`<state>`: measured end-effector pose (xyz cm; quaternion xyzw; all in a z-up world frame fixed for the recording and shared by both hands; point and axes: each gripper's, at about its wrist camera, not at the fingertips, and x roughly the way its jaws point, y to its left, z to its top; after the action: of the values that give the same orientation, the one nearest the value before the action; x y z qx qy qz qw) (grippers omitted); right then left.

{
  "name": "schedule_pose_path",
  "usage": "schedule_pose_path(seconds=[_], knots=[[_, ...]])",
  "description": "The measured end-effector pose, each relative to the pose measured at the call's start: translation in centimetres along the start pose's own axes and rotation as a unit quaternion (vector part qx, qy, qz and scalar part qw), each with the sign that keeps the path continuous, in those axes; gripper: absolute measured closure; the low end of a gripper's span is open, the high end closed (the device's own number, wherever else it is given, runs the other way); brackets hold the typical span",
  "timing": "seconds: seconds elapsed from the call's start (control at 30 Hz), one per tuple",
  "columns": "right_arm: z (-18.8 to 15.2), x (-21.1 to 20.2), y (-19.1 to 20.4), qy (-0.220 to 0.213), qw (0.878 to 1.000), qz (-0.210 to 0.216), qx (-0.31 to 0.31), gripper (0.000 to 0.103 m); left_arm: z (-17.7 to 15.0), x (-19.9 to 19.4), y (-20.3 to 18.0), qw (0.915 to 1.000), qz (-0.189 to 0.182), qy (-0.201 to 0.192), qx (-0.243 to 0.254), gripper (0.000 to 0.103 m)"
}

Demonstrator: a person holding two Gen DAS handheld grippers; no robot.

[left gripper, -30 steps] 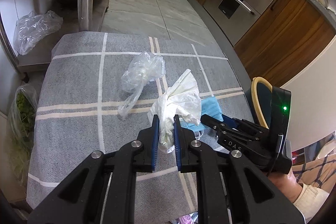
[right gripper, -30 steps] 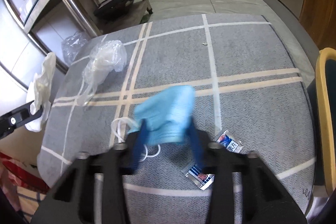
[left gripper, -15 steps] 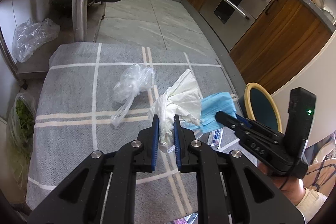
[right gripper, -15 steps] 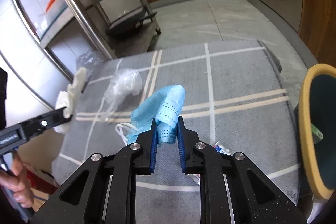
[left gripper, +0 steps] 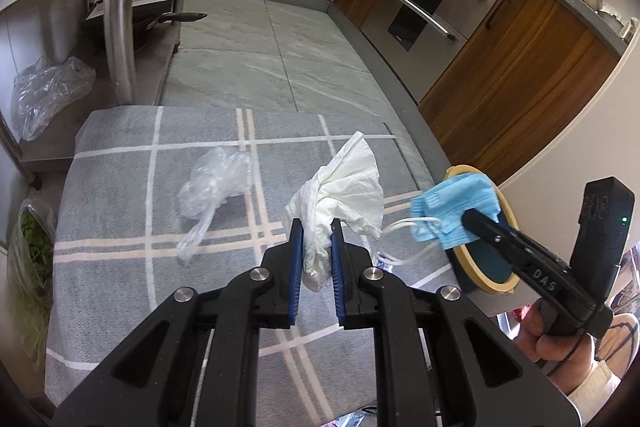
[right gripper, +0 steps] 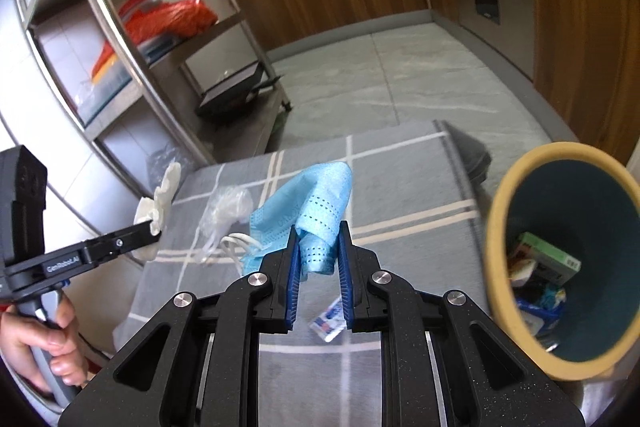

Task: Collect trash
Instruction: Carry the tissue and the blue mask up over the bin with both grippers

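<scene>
Left wrist view: the left gripper [left gripper: 316, 235] points toward 12 o'clock above the grey checked mat [left gripper: 120, 227], jaws nearly closed on a crumpled white tissue [left gripper: 344, 187]. A clear plastic bag [left gripper: 212, 183] lies on the mat at 10 o'clock. At 3 o'clock the right gripper [left gripper: 472, 217] reaches in level, carrying a blue face mask [left gripper: 452, 207] over the bin [left gripper: 506, 285].

Right wrist view: the right gripper [right gripper: 318, 247] pinches the face mask [right gripper: 312, 203] between narrowly parted jaws; the bin [right gripper: 496, 227] sits at 3 o'clock, the left gripper [right gripper: 154, 227] at 9 o'clock, and a small wrapper [right gripper: 330, 321] lies below the jaws.

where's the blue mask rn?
Clamped in the right tool, lifted above the grey rug; the mask hangs just left of the trash bin.
</scene>
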<state>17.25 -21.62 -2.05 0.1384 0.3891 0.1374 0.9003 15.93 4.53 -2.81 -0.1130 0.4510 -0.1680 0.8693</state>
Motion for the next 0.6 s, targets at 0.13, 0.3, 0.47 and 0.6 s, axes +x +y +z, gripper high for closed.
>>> schedule_pose_path(seconds=[0.13, 0.3, 0.47, 0.6], knots=[[0.1, -1.7, -1.5, -0.014, 1.0, -0.006, 0.01, 0.084, 0.3, 0.4, -1.2, 1.0, -0.005, 0.001, 0.007, 0.091], [0.0, -3.7, -3.5, -0.028, 0.999, -0.011, 0.025, 0.084, 0.7, 0.9, -3.0, 0.9997, -0.012, 0.002, 0.019, 0.091], [-0.1, -5.3, -5.1, -0.043, 0.998, -0.014, 0.041, 0.084, 1.1, 1.3, -4.9, 0.9994, -0.019, 0.003, 0.03, 0.091], [-0.4, -6.6, -6.7, -0.051, 0.997, -0.019, 0.051, 0.084, 1.5, 1.8, -6.6, 0.9989, -0.026, 0.003, 0.038, 0.091]])
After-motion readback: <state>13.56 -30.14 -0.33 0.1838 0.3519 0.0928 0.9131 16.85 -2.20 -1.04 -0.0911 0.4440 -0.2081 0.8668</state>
